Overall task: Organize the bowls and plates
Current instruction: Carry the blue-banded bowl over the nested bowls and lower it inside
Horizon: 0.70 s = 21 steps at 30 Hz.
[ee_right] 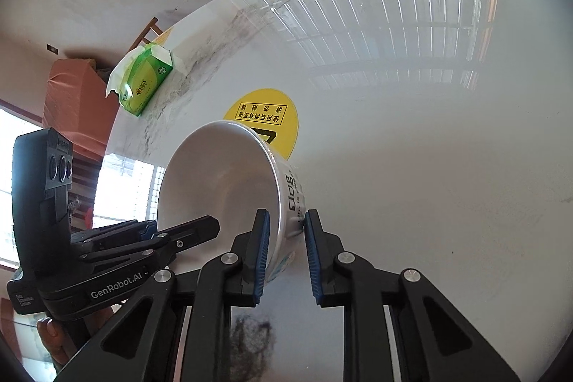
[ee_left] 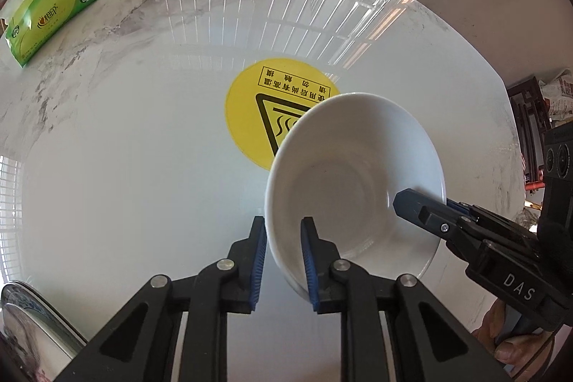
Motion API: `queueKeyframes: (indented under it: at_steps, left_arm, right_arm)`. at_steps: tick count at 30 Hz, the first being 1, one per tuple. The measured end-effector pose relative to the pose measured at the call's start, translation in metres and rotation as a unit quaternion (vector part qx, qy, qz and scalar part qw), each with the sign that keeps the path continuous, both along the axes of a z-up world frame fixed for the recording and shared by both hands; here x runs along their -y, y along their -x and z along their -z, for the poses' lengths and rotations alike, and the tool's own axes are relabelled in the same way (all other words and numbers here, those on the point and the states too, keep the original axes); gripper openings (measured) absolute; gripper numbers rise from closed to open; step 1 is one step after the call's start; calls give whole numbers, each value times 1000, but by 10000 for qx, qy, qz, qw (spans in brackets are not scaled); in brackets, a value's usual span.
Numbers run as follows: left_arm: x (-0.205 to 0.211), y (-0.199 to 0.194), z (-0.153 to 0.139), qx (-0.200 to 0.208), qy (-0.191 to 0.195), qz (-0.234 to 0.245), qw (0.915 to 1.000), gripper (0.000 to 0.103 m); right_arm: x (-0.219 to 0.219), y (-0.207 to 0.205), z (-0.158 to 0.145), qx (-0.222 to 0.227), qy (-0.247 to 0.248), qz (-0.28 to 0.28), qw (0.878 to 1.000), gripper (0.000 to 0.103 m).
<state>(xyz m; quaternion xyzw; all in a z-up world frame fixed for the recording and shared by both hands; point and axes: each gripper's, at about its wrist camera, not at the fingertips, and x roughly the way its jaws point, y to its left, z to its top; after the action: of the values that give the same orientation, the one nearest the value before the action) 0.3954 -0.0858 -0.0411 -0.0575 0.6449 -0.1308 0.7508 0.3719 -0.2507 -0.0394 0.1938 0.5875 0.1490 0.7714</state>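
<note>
The left gripper [ee_left: 283, 260] has its blue-padded fingers [ee_left: 258, 265] clamped on the near rim of a glossy white ceramic bowl [ee_left: 354, 181]: one pad lies against the outer wall, the other inside. The right gripper [ee_right: 285, 255] straddles the opposite rim of the same bowl [ee_right: 229, 181], its left pad inside against the wall and its right pad touching the printed outer side, so it too grips the wall. Held between both, the bowl is tilted, its opening turned toward the left wrist camera, above a white marble-look round table [ee_left: 125, 149]. Behind it sits a round yellow warning sticker [ee_left: 247, 117]. Well apart, near the table's far edge, lies a green tissue pack [ee_left: 50, 13]. A patterned plate [ee_left: 32, 321] shows at the left view's lower corner.
</note>
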Motion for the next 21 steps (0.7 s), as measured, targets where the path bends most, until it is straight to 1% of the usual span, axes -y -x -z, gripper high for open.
queueKeyframes:
  at_steps: [4, 7, 13, 17, 21]
  left_arm:
    - [-6, 6, -7, 9, 137, -124, 9998, 19]
    - [-10, 12, -18, 92, 132, -158, 9997, 19]
    - [-16, 30, -45, 216, 177, -174, 9995, 19]
    - [-23, 52, -64, 373, 177, -160, 9990, 19]
    - [-31, 76, -80, 413, 223, -155, 9988, 19]
  right_arm:
    - [2, 5, -1, -105, -145, 61, 9998, 18]
    - [0, 10, -9, -95, -182, 68, 9998, 18]
    - [-6, 26, -36, 9, -193, 47, 9998, 18]
    - [-12, 41, -56, 83, -207, 4, 9998, 18]
    - [-19, 60, -74, 176, -195, -53, 9996, 18]
